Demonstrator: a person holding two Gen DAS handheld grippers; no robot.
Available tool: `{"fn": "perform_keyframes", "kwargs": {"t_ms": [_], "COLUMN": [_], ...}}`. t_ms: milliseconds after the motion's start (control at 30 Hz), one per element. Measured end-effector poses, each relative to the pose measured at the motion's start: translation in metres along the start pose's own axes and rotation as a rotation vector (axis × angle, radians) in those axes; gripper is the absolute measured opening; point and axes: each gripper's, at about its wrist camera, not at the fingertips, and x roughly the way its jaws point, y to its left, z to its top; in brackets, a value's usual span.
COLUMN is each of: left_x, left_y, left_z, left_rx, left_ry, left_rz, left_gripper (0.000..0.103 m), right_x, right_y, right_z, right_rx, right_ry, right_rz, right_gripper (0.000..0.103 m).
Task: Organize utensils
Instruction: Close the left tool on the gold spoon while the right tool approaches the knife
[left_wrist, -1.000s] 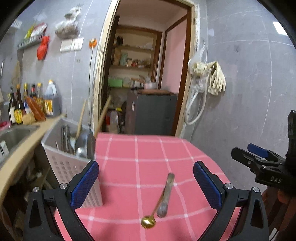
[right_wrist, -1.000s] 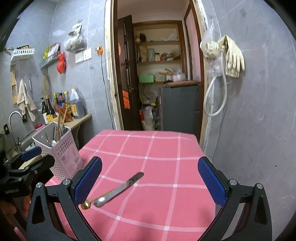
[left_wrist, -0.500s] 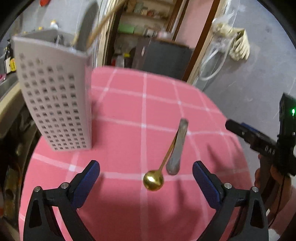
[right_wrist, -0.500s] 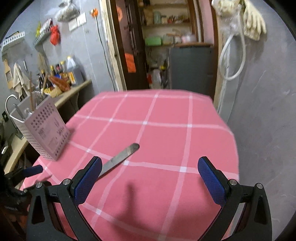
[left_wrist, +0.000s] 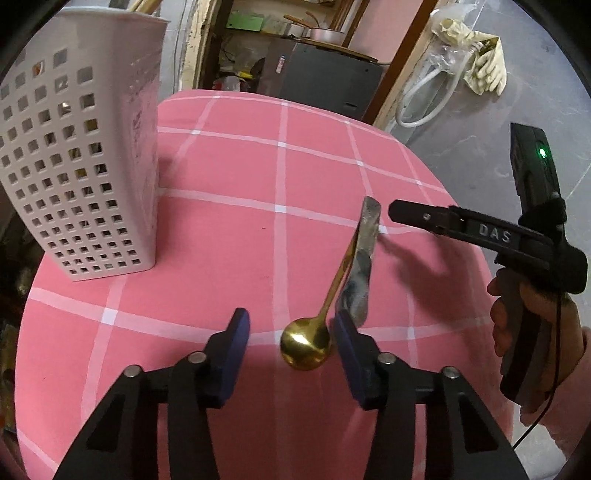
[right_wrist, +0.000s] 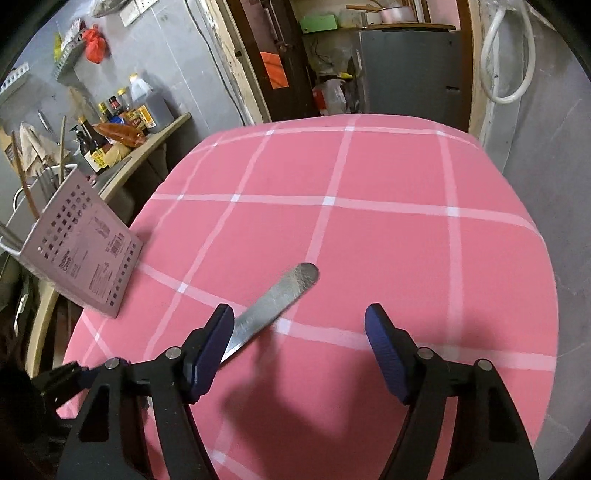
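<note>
A gold spoon (left_wrist: 305, 345) and a steel table knife (left_wrist: 360, 266) lie side by side on the pink checked tablecloth (left_wrist: 229, 236). My left gripper (left_wrist: 291, 347) hangs low over the spoon's bowl. Its jaws are closing, with the bowl between them near the right pad and the left pad well apart. My right gripper (right_wrist: 301, 343) is low over the knife (right_wrist: 273, 302). Its jaws are closing too, and the knife's blade runs under the left finger (right_wrist: 216, 343). A white perforated utensil basket (left_wrist: 74, 158) stands upright at the table's left.
A person's hand (left_wrist: 535, 332) holds the right gripper (left_wrist: 399, 214) at the table's right edge. A counter with bottles (right_wrist: 122, 122) runs behind the basket (right_wrist: 85, 258). Beyond the far edge stand a grey cabinet (left_wrist: 325, 81) and an open doorway.
Both grippers tipped down and sank toward the table. Both pairs of jaws narrowed. The left now straddles the spoon's bowl, and the right has come in over the knife.
</note>
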Motion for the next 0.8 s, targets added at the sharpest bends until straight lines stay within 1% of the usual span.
{"fn": "perform_keyframes", "kwargs": {"t_ms": [100, 167, 267, 367, 433, 500, 567, 700, 800], "left_x": [0.000, -0.001, -0.001, -0.003, -0.005, -0.006, -0.007, -0.010, -0.014], "left_y": [-0.001, -0.002, -0.001, 0.002, 0.004, 0.005, 0.006, 0.009, 0.010], "left_z": [-0.001, -0.002, -0.001, 0.000, 0.000, 0.000, -0.001, -0.001, -0.003], "left_rx": [0.008, 0.011, 0.005, -0.004, -0.014, -0.022, -0.029, -0.047, -0.050], "left_ry": [0.000, -0.001, -0.002, -0.004, -0.005, -0.003, 0.002, 0.025, 0.044], "left_rz": [0.013, 0.025, 0.031, 0.030, 0.022, 0.011, 0.006, -0.003, -0.001], "left_gripper": [0.039, 0.035, 0.032, 0.030, 0.028, 0.025, 0.025, 0.024, 0.024], "right_x": [0.011, 0.021, 0.032, 0.034, 0.031, 0.031, 0.031, 0.028, 0.021], "right_y": [0.012, 0.023, 0.038, 0.049, 0.050, 0.054, 0.059, 0.064, 0.066], "right_z": [0.005, 0.006, 0.006, 0.005, 0.005, 0.006, 0.006, 0.008, 0.004], "right_rx": [-0.020, -0.062, -0.117, -0.170, -0.175, -0.195, -0.230, -0.222, -0.220], "right_ry": [0.027, 0.047, 0.070, 0.084, 0.103, 0.134, 0.159, 0.211, 0.228], "right_rz": [-0.021, -0.054, -0.095, -0.130, -0.139, -0.162, -0.187, -0.198, -0.203], "right_gripper": [0.068, 0.068, 0.068, 0.068, 0.068, 0.062, 0.059, 0.052, 0.050]}}
